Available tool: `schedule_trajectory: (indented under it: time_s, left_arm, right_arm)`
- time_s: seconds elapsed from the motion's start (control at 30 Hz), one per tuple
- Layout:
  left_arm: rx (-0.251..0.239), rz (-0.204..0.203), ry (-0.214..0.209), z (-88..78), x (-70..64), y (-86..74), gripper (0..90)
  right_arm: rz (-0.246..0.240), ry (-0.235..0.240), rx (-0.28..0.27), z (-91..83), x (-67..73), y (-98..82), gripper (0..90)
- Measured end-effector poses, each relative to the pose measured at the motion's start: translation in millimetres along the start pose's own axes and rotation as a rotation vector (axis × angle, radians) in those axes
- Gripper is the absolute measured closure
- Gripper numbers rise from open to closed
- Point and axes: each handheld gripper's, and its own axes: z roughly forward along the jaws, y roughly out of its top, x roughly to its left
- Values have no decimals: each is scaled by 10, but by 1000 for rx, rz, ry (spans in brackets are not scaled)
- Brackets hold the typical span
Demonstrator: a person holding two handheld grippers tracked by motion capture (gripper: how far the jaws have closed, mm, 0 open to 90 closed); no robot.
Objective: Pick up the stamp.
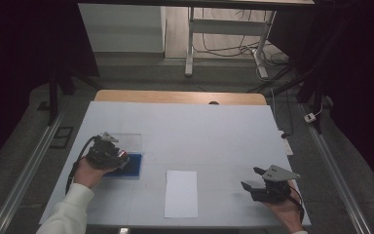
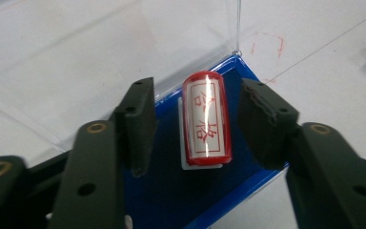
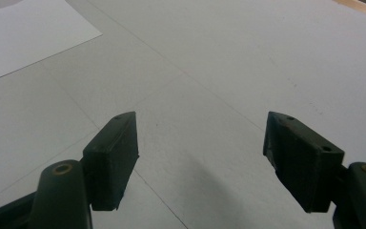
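Dim floor and cable-strewn table legs are seen beyond a white table point(image 1: 209, 131), on which a sheet of paper point(image 1: 181, 193) is laid near the front edge, at the middle. At the left, a blue tray point(image 1: 131, 166) with a clear lid point(image 1: 126, 142) swung open behind it is found, and a red stamp point(image 2: 206, 125) is seen lying in it on a small white rest, its mirrored red characters turned upward. The left gripper point(image 2: 195, 126) is held over the tray with its jaws on either side of the stamp; a gap is left on both sides, so the stamp is bracketed but not yet pinched. The right gripper point(image 1: 254, 178) is kept above bare table at the right, well apart from the paper, its jaws spread wide with nothing between them. Judged from this, the box has been opened and the stamp approached; gripping, lifting and pressing it onto the unmarked paper appear to remain.
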Motion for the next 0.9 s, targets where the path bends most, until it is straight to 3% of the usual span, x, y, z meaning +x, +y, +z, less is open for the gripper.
schedule_trajectory:
  time_s: [0.4,0.9]
  left_arm:
    - [7,-9,-30,-4,29,-3,681]
    - [12,-13,-29,-10,23,-3,699]
  right_arm:
    - [6,-9,0,-7,-12,-11,276]
    - [8,-16,5,-16,-19,-15,280]
